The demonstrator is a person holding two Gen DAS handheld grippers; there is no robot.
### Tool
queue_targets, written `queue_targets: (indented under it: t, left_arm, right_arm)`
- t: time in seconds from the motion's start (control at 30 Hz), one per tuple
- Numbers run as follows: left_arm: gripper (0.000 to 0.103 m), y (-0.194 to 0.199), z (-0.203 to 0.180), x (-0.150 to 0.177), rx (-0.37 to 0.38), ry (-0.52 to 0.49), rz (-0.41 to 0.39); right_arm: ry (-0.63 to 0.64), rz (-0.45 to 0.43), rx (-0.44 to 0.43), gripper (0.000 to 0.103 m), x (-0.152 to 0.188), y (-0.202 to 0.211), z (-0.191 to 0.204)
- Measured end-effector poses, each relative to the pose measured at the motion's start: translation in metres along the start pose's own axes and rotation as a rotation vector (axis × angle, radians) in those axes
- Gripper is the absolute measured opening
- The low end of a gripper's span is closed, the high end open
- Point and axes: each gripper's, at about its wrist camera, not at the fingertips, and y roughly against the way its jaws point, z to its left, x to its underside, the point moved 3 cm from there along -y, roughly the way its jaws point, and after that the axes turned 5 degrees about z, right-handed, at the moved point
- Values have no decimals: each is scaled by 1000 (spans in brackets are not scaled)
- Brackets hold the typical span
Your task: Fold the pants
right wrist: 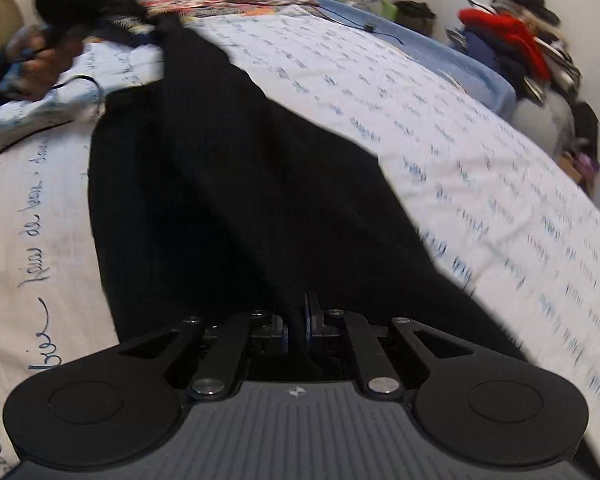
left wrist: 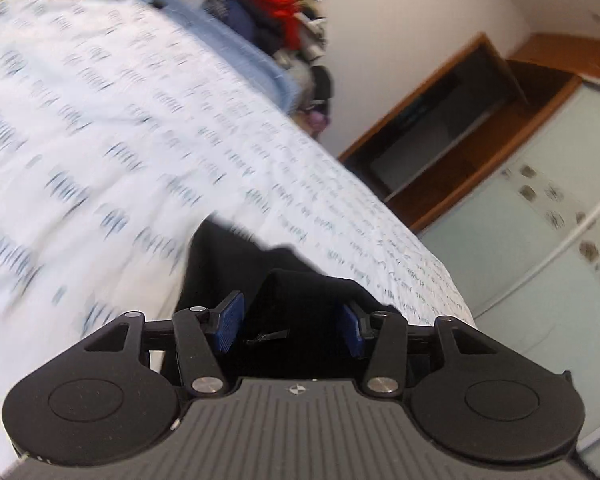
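Black pants (right wrist: pixel 220 184) lie lengthwise on a bed with a white sheet (right wrist: pixel 440 128) printed with blue handwriting. My right gripper (right wrist: pixel 297 330) is shut on a fold of the pants at their near end, a strip of cloth pinched between its blue pads. In the left wrist view another end of the pants (left wrist: pixel 236 264) rests on the sheet (left wrist: pixel 120 120), and a peak of black cloth stands between the blue pads of my left gripper (left wrist: pixel 290 324). Its jaws stand about half apart, and the left pad (left wrist: pixel 230 320) is clear of the cloth. The view is blurred.
A person's hand (right wrist: pixel 32 60) shows at the far left of the bed. A pile of clothes with a red garment (right wrist: pixel 512 36) is heaped beyond the bed's far corner. A wooden wardrobe (left wrist: pixel 460 128) with frosted doors stands past the bed edge. Patterned bedding (right wrist: pixel 240 0) lies at the head.
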Motion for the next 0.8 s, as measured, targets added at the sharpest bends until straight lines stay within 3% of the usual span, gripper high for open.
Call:
queue_targets:
  t: [0.03,0.1,0.17,0.27,0.47,0.63,0.67,0.73,0.77,0.8]
  left_arm:
    - [55,8,1,2,-9,20,-4]
    - [72,20,4,6,9,131,-16]
    - [77,29,3,14,36,229,-64]
    - [77,31,0,26,41,315,-86]
    - [76,24,14,33,-38,486,-76]
    - [77,11,17,32,-82,476,-22]
    - [74,9,19,35,-101,482,-23]
    - [44,4,21,34,-200,477,-6]
    - [16,4,20,37,-267,452,14]
    - [13,1,18,35,-306,425,26]
  right_arm:
    - [-10,-6,2,6,-1,2,-2]
    - [-24,-28,4,6,-6,6,-5]
    - [-36,-47,18,6,-13,8,-17]
    - [-79,-69,20,6,-18,7,-33]
    - [-92,-88,27,6,-26,16,-35]
    - [-98,-107,25,6,-23,28,-26]
    - [-94,-108,31,7,-22,29,-25]
    - [-87,-104,41,6,-24,28,-24]
    - [-87,-106,53,7,-24,30,-24]
    - [-86,-111,64,7,-23,32,-24]
